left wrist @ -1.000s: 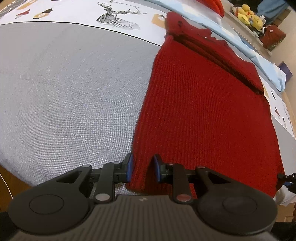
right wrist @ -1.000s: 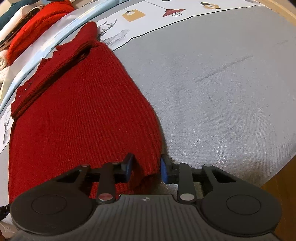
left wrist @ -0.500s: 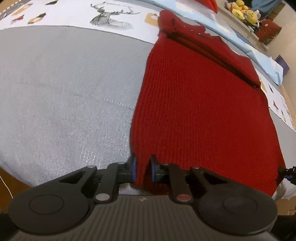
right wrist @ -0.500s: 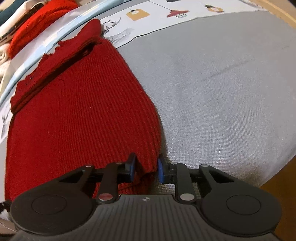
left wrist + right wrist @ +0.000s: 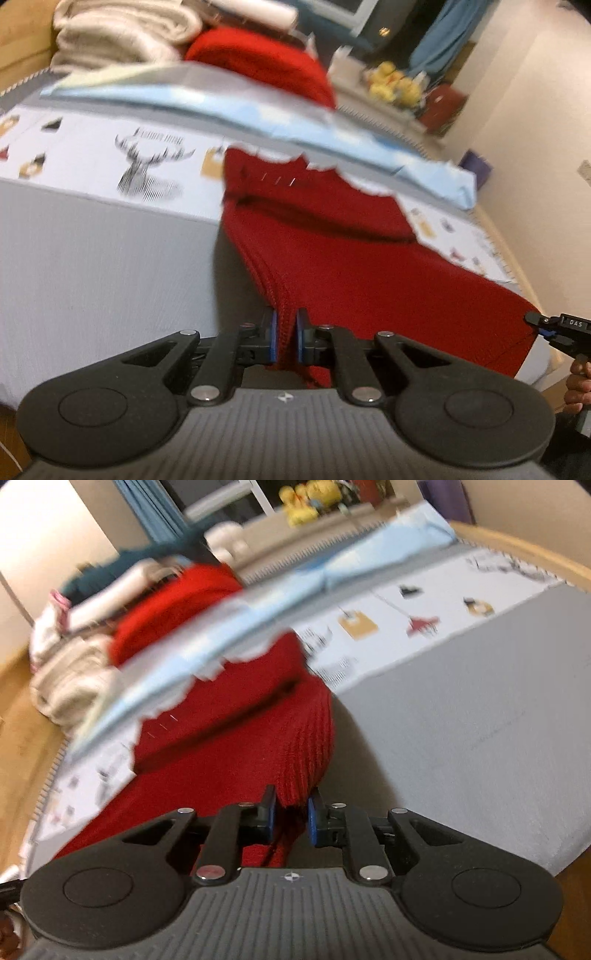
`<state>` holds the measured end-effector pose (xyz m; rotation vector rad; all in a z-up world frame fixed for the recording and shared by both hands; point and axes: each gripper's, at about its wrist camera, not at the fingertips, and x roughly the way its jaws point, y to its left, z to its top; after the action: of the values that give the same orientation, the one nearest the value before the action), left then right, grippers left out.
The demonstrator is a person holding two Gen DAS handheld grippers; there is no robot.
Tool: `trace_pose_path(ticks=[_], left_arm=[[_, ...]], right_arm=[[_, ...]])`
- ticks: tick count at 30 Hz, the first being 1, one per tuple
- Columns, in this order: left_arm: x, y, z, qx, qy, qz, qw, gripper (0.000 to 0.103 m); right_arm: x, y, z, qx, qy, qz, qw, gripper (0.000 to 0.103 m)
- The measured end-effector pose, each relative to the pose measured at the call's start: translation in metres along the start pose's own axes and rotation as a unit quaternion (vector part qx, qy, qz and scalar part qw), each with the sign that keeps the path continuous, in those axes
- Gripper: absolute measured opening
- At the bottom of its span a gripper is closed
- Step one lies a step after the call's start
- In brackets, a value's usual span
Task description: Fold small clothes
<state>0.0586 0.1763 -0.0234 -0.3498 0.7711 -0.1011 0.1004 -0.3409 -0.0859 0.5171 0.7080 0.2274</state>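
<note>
- Lifted since earlier: red sweater (image 5: 351,266) hem now off grey bed cover (image 5: 92,266), far end still lying there.
- Left gripper (image 5: 284,334) and right gripper (image 5: 290,814) each pinch a hem corner, likely for folding over.

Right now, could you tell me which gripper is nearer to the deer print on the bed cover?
Left. The left gripper pinches the red sweater's near corner on the deer print's side. The right gripper holds the opposite corner, with the sweater between it and the print.
</note>
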Motion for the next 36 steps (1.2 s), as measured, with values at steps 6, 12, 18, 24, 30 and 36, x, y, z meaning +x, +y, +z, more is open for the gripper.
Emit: trace_pose_path(ticks=[6, 12, 18, 24, 30, 36], left_arm=[[-0.078, 0.004, -0.001, -0.039, -0.03, -0.045, 0.9978, 0.009], [-0.128, 0.015, 0.002, -0.073, -0.021, -0.044, 0.9961, 0.009], [-0.048, 0.048, 0.03, -0.092, 0.021, -0.015, 0.9955, 0.009], [0.066, 0.078, 0.068, -0.101, 0.054, 0.015, 0.9933, 0.01], [0.116, 0.111, 0.066, -0.146, 0.06, 0.05, 0.9862, 0.016], [0.138, 0.112, 0.059, -0.143, 0.096, 0.042, 0.9842, 0.043]], right_arm=[[-0.068, 0.009, 0.003, -0.014, -0.042, 0.049, 0.998, 0.015], [-0.14, 0.011, -0.001, -0.032, -0.072, 0.089, 0.993, 0.014], [-0.081, -0.009, 0.017, 0.0, -0.039, 0.054, 0.998, 0.014], [0.047, -0.026, 0.062, 0.077, 0.037, 0.001, 0.996, 0.014], [0.125, -0.038, 0.066, 0.077, 0.023, -0.099, 0.992, 0.031], [0.14, -0.06, 0.036, 0.086, 0.065, -0.112, 0.988, 0.041]])
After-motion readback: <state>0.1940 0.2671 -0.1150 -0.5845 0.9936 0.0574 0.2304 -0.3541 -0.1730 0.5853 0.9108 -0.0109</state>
